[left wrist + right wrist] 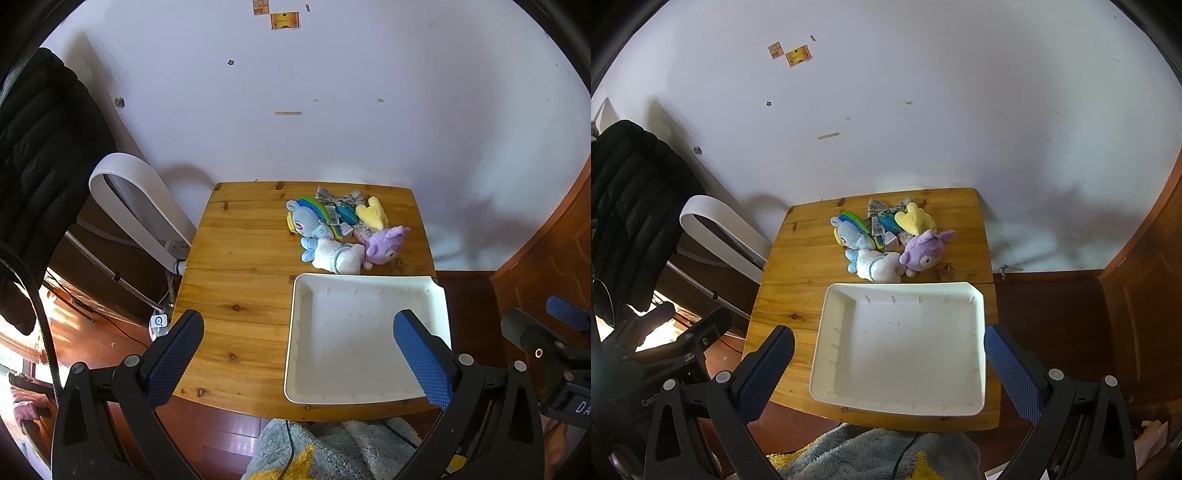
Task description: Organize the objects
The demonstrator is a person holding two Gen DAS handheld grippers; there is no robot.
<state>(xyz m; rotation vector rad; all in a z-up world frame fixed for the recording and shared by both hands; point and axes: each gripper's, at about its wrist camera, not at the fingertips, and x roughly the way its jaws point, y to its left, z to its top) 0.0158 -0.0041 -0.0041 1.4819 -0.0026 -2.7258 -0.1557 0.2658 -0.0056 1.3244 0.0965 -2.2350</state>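
Note:
A heap of small plush toys lies at the far right of a wooden table (236,280): a blue pony (308,219), a white toy (338,256), a purple toy (386,245), a yellow toy (373,214) and a checked cloth (338,197). An empty white tray (365,339) sits in front of them. My left gripper (297,341) is open and empty above the table's near edge. In the right wrist view the heap shows with the purple toy (925,251) and white toy (881,266) nearest the tray (901,347). My right gripper (888,345) is open and empty over the tray's near side.
A white curved chair back (136,199) and a black jacket (40,155) stand left of the table. A white wall rises behind it. A grey and yellow fluffy garment (332,450) lies below the near edge. The other gripper's body (554,354) shows at right.

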